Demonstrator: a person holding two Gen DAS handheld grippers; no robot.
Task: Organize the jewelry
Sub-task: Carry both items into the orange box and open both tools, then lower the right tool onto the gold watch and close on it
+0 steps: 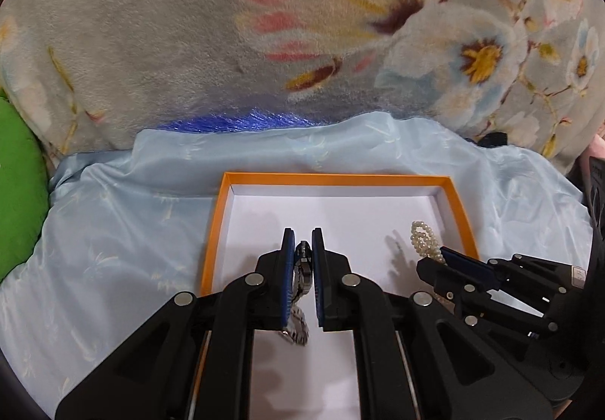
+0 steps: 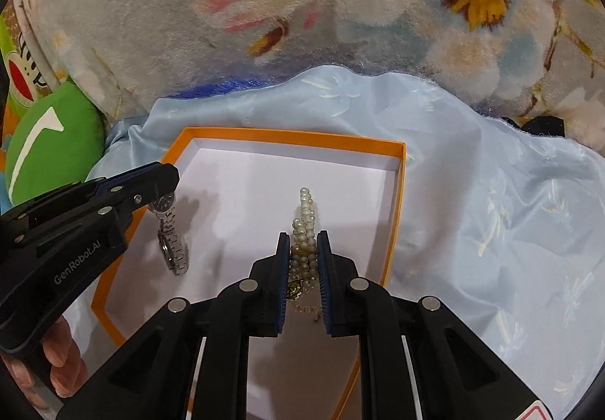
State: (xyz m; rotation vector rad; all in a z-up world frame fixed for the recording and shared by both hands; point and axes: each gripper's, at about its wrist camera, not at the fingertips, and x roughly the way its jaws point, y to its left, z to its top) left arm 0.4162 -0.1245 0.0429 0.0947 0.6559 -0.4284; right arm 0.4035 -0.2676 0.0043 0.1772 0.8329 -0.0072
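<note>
Covering the back of the scene, floral fleece blanket (image 1: 151, 23); pale blue satin cloth (image 1: 113, 231) spread in front of it; green cushion (image 2: 49, 140) at the cloth's left edge; orange-rimmed box (image 1: 340, 179) with white floor sits on the cloth; left gripper (image 1: 302, 238) over the box's left half, pads clamped on a silver watch (image 2: 170, 234) whose band dangles above the floor; right gripper (image 2: 304, 240) near the box's right wall, pads pinched on a pearl bracelet (image 2: 306, 208), loop sticking out past the tips.
</note>
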